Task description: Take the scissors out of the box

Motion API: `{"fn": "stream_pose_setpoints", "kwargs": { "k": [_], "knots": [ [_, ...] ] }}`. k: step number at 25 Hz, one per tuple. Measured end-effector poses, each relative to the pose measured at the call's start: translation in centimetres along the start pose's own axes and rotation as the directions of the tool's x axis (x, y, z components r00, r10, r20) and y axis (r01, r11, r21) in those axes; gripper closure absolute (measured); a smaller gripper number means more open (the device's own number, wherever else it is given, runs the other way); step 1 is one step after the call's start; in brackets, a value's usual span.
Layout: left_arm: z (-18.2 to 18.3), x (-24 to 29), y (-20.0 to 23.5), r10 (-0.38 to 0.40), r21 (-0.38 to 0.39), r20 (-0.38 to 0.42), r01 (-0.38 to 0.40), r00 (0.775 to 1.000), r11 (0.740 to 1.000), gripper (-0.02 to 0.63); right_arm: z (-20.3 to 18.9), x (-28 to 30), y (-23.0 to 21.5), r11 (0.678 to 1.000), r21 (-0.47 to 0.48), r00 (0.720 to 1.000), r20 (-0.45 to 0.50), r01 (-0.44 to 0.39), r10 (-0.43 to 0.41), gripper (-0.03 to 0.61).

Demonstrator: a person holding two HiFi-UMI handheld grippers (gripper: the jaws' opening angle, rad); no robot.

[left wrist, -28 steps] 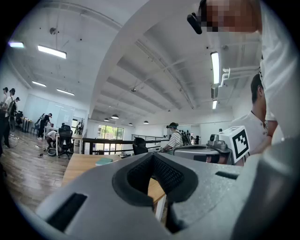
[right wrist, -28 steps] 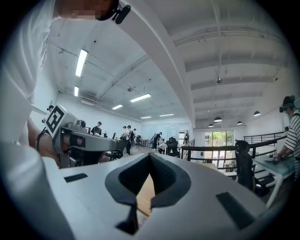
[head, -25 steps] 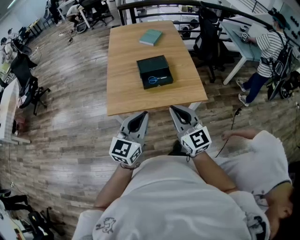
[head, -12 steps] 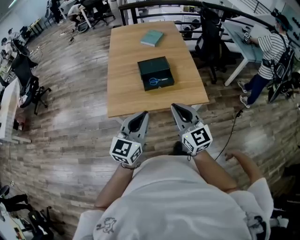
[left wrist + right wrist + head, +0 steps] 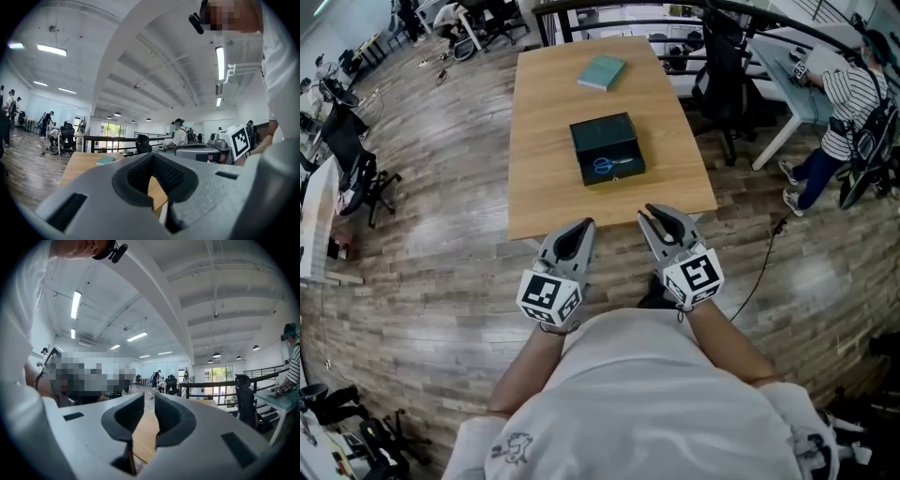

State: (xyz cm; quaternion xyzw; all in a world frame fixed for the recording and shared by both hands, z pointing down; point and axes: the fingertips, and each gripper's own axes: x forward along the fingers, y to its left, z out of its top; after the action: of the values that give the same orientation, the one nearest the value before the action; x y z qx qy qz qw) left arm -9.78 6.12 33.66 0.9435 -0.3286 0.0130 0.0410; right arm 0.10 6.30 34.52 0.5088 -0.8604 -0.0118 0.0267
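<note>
**Count of things ahead of the grippers**

Two grippers are counted: the left gripper (image 5: 578, 228) and the right gripper (image 5: 654, 217). Two marker cubes (image 5: 548, 296) are counted, one per gripper. One wooden table (image 5: 544, 187) is seen just ahead of both. On it, one dark box (image 5: 600, 133) is counted ahead of the jaws, with one pair of scissors (image 5: 613, 165) inside. One teal flat item (image 5: 601, 72) lies further ahead. One person in a striped shirt (image 5: 848, 103) is counted well off to the right gripper's side.

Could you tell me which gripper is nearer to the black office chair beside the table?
Right. The right gripper hovers by the table's near edge, on the black chair's side; the left gripper is farther off.
</note>
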Motion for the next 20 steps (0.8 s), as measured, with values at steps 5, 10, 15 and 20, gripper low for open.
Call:
{"fn": "stream_pose_setpoints", "kwargs": {
  "k": [5, 10, 15, 20],
  "knots": [
    [-0.5, 3.9, 0.9, 0.020, -0.001, -0.018, -0.020, 1.000, 1.000, 0.609, -0.9, 1.0, -3.6, 1.000, 0.015, 1.000, -0.006, -0.021, 0.022, 0.499],
    [-0.4, 9.0, 1.3, 0.047, -0.005, -0.022, -0.047, 0.999, 0.999, 0.608, -1.4, 2.2, -8.7, 0.998, 0.026, 0.998, -0.012, -0.054, 0.054, 0.495],
    [-0.1, 13.3, 1.6, 0.087, -0.018, -0.029, -0.088, 0.996, 0.996, 0.609, -1.2, 3.3, -12.9, 0.994, 0.020, 0.994, -0.023, -0.106, 0.106, 0.495],
    [-0.5, 15.9, 2.1, 0.133, -0.026, -0.039, -0.134, 0.990, 0.991, 0.609, -1.8, 4.3, -15.5, 0.988, 0.026, 0.987, -0.040, -0.155, 0.156, 0.495]
  ]
}}
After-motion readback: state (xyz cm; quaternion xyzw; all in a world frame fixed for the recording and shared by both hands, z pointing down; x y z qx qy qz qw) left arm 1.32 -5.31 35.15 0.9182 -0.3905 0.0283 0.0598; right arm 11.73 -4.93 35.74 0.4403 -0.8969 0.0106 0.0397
